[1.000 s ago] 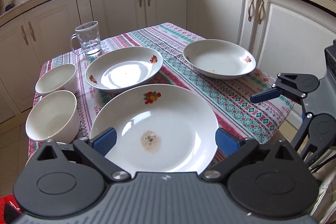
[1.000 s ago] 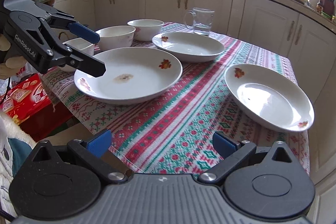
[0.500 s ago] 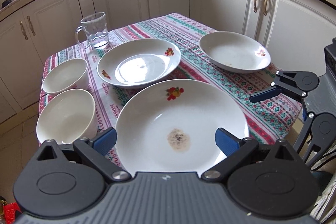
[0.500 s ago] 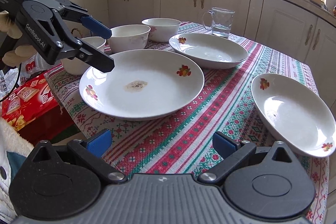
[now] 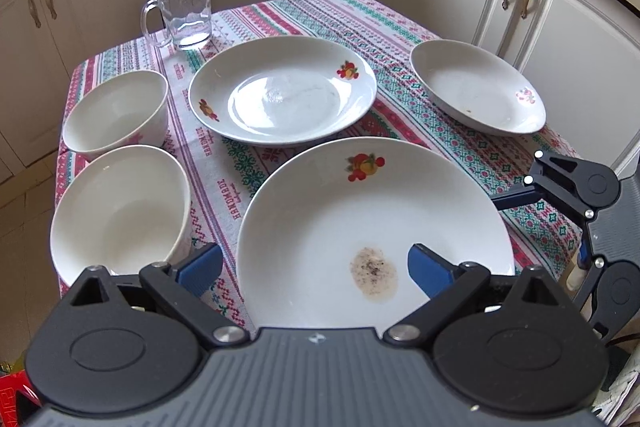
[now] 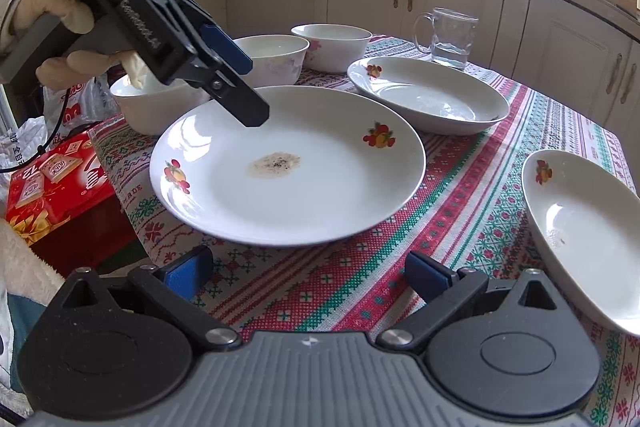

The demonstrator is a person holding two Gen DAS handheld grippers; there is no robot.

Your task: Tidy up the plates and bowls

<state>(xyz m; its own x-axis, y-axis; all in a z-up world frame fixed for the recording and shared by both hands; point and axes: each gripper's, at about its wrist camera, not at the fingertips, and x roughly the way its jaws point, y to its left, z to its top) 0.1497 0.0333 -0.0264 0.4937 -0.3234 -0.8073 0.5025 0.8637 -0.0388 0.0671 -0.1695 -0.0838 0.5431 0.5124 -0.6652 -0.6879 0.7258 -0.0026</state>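
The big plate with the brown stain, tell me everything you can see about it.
The big plate is round, white and glossy, ceramic by its look, with a fruit motif on opposite sides of its rim and a dried brown speckled stain in its shallow middle. It lies flat on the patterned tablecloth near the table's edge. The left tool, its jaws closing, straddles the near rim; nothing visibly touches the plate yet.

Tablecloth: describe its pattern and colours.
The tablecloth is white with red and green cross-stitch-style bands, clearest in the right wrist view.
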